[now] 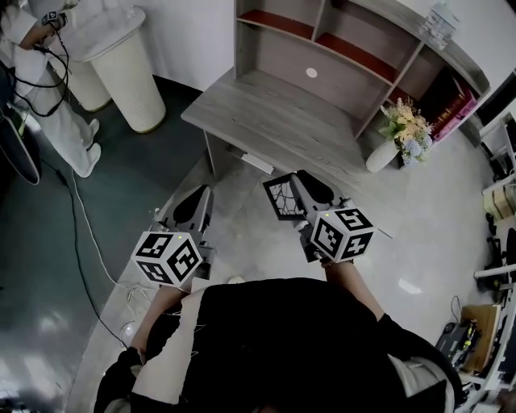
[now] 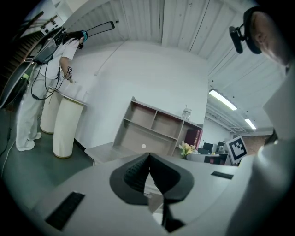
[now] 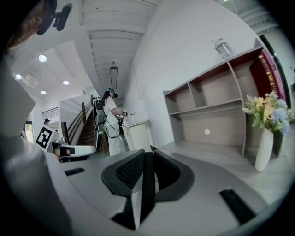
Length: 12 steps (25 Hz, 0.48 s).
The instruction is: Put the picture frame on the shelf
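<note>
Ahead of us the shelf (image 1: 339, 50) sits on the back of the worktop (image 1: 270, 121), with a bottle (image 1: 439, 24) on its top. A vase of flowers (image 1: 393, 139) stands just right of the worktop, and two bins (image 1: 129, 73) stand well left. The picture frame (image 1: 282, 198) sits in our right claw (image 1: 293, 184), before the worktop.

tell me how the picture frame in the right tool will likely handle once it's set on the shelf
Probably stiff: the picture frame juts out flat with the right tool pinching one edge. Edge-on it looks thin, so upright it may tip easily. Likely light too, since one grip carries it.
</note>
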Each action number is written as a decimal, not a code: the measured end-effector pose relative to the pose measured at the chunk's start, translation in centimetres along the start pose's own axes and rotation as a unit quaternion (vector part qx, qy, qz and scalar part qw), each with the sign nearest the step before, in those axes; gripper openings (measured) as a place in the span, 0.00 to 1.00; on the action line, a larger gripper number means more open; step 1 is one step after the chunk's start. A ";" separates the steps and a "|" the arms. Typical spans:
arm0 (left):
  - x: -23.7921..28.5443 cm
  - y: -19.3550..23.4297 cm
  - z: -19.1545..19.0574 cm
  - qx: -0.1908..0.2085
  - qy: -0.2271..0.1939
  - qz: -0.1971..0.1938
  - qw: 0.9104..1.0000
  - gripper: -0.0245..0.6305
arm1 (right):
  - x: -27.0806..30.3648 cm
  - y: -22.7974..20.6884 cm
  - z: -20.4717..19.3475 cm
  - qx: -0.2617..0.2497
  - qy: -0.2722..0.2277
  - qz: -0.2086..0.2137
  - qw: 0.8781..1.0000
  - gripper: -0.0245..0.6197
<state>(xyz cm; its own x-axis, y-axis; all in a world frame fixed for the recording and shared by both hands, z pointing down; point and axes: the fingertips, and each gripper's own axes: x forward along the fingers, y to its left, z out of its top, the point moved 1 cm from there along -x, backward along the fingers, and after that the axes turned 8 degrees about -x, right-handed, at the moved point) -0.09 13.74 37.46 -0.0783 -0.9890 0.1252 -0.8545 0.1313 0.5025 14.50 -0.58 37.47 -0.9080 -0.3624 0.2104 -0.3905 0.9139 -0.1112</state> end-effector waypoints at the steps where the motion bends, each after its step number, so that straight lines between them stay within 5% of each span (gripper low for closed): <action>1: 0.0 0.5 0.4 0.000 -0.001 -0.001 1.000 0.06 | 0.5 0.3 0.2 -0.001 -0.002 -0.001 1.000 0.15; 12: -0.7 4.0 3.0 -0.010 -0.025 -0.006 1.000 0.06 | 3.1 2.6 1.6 -0.027 -0.009 -0.003 1.000 0.15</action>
<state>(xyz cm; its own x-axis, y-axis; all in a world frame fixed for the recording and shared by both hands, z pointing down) -5.04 14.72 36.81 -0.0942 -0.9926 0.0766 -0.8456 0.1204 0.5201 10.44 0.42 36.24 -0.9083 -0.3707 0.1940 -0.3879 0.9199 -0.0581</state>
